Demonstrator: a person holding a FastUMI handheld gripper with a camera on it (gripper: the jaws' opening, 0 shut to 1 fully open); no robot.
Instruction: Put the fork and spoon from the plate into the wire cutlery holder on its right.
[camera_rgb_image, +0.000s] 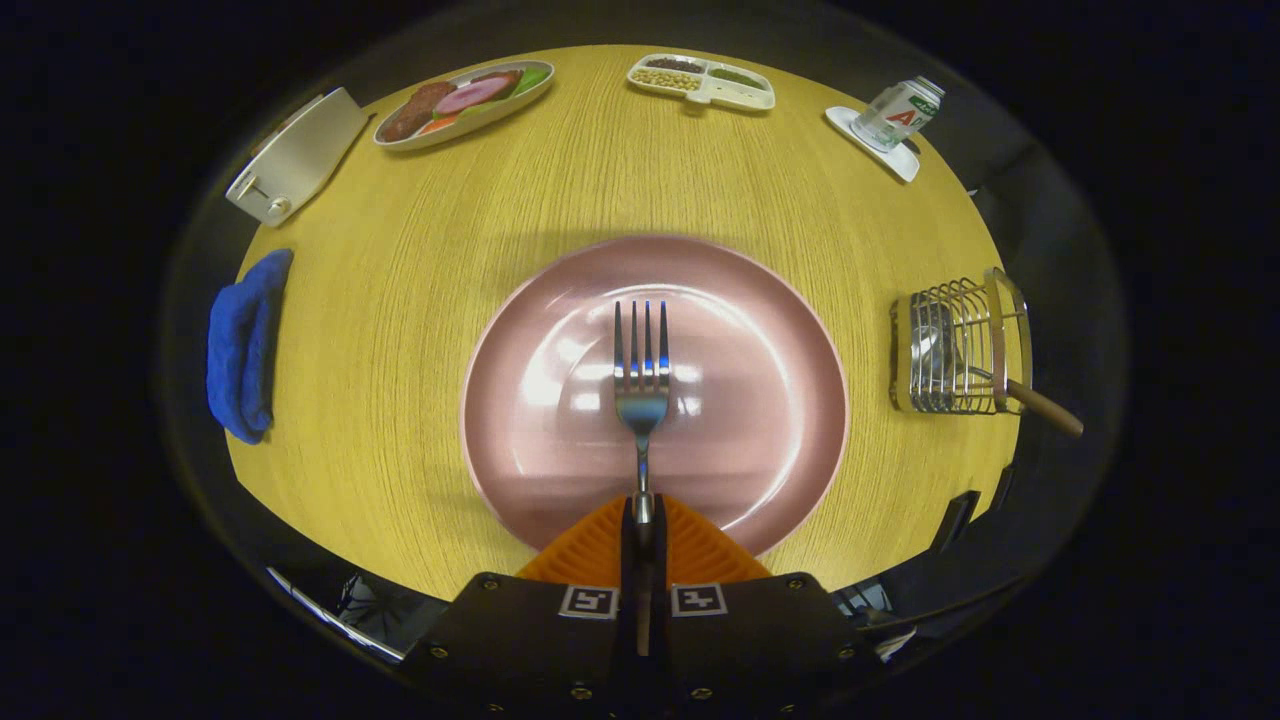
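Now your tool (641, 512) pinches the fork (641, 385) by its handle, tines pointing straight ahead; the holder (955, 347) lies well off to its right.

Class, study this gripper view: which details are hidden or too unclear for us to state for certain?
- Fork: its handle, hidden between the closed fingers of the gripper.
- Wire cutlery holder: the utensil inside, its metal head blurred behind the wires; only a wooden handle sticks out.
- Can: its label, too small.
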